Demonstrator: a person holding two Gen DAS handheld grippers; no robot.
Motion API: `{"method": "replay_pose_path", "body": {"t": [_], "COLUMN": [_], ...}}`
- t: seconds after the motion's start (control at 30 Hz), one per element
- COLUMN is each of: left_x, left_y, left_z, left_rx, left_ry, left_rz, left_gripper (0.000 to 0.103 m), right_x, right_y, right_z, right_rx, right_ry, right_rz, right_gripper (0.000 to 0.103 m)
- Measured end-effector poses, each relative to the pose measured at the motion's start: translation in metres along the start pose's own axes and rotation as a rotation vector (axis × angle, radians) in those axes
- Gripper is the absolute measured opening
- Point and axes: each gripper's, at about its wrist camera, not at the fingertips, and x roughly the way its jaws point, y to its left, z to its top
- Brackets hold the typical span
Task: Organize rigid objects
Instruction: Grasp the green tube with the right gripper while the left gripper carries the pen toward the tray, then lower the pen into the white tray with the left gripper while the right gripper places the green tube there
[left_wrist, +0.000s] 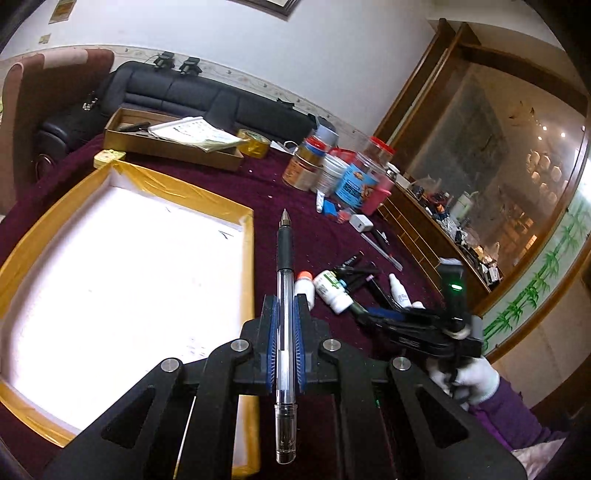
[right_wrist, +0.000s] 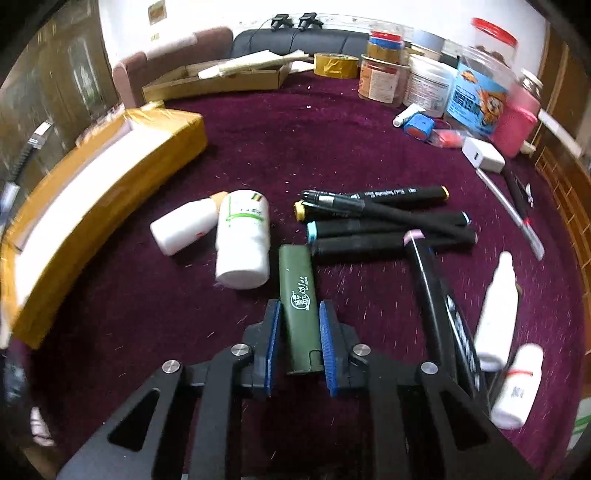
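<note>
My left gripper (left_wrist: 284, 301) is shut on a clear pen with a black grip (left_wrist: 285, 280), held above the table beside the right edge of the yellow-taped tray with a white floor (left_wrist: 248, 258). My right gripper (right_wrist: 298, 308) is shut on a dark green tube (right_wrist: 298, 295), low over the maroon cloth; it also shows in the left wrist view (left_wrist: 364, 314). Ahead of it lie a white bottle with green label (right_wrist: 242, 240), a small orange-capped bottle (right_wrist: 184, 225) and several black markers (right_wrist: 384, 221).
The tray (right_wrist: 110, 173) lies left of the right gripper. Two white dropper bottles (right_wrist: 496, 310) lie at right. Jars (right_wrist: 384, 70), a tape roll (right_wrist: 335, 65), a white charger (right_wrist: 483, 154) and a cardboard box (right_wrist: 214, 83) stand at the back. A sofa is behind.
</note>
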Motion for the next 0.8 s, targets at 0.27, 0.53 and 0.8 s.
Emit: {"method": "replay_pose_path", "body": {"t": [0.27, 0.53, 0.8], "left_x": [0.01, 0.058, 0.116], "left_y": [0.031, 0.066, 0.094], "left_z": [0.028, 0.058, 0.073], "left_rx": [-0.038, -0.107, -0.164], "left_ry": [0.045, 0.135, 0.205], "left_rz": [0.049, 0.101, 0.156], "left_gripper": [0.006, 0.006, 0.006], "right_x": [-0.042, -0.016, 0.062], "right_y": [0.011, 0.074, 0.132], "right_z": [0.017, 0.09, 0.144], "right_rx": [0.123, 0.191, 0.206], "right_ry": [-0.066, -0.066, 0.021], "right_rz": [0.231, 0.39, 0.237], "right_gripper": [0.017, 0.017, 0.017]}}
